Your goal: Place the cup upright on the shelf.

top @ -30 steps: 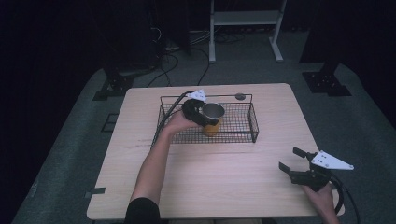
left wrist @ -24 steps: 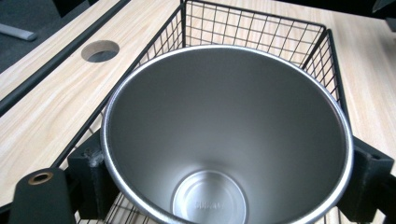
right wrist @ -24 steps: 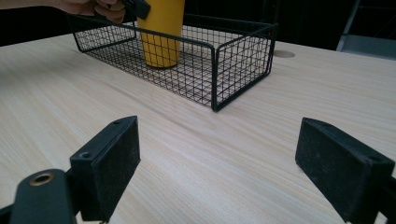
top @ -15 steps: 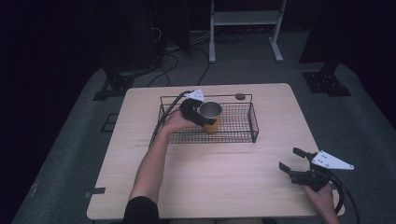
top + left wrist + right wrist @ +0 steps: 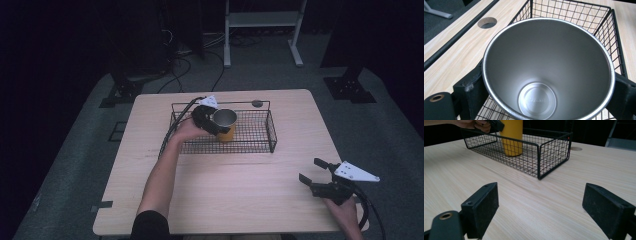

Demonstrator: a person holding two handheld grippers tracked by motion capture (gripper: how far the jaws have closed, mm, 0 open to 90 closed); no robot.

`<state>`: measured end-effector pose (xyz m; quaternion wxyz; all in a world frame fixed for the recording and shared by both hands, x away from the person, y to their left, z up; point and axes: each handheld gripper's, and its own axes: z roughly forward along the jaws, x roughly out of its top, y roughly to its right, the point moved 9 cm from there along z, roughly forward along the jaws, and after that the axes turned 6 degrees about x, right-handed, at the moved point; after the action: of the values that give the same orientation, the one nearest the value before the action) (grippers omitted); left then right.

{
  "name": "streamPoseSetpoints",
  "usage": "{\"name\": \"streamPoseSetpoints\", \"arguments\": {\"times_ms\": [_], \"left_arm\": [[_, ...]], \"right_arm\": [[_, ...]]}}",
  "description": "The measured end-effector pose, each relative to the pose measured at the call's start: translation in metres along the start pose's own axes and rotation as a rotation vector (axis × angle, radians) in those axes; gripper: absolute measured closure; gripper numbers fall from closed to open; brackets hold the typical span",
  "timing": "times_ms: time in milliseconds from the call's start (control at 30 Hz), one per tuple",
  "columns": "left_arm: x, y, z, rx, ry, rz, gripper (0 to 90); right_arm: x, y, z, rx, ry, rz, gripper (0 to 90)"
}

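Both grippers are mine: left gripper (image 5: 216, 122) fingers clamp the yellow steel cup (image 5: 225, 125) inside the wire basket (image 5: 250, 131), right gripper (image 5: 316, 173) fingers spread above the counter (image 5: 240, 185).

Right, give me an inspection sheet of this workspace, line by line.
Surface: wooden table, round hole near far edge.
Job's things: yellow steel cup upright inside wire basket.
Clutter: nothing seen.
Grippers: left gripper shut on cup at its rim; right gripper open, low over the near right corner.
Cables: one trails from each gripper.
Surroundings: dark room, grey floor, white stand behind table.
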<state>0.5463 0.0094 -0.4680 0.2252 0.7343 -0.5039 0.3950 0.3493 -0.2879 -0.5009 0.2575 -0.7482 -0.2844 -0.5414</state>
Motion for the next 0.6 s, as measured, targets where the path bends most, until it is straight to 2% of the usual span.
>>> {"name": "streamPoseSetpoints", "arguments": {"times_ms": [267, 600], "left_arm": [[0.004, -0.001, -0.006, 0.015, 0.021, 0.007, 2.8], [0.014, -0.002, -0.020, 0.029, 0.070, 0.013, 2.6]], "right_arm": [[0.000, 0.000, 0.000, -0.004, -0.003, -0.001, 12.5], [0.000, 0.000, 0.001, -0.006, -0.005, -0.001, 12.4]]}}
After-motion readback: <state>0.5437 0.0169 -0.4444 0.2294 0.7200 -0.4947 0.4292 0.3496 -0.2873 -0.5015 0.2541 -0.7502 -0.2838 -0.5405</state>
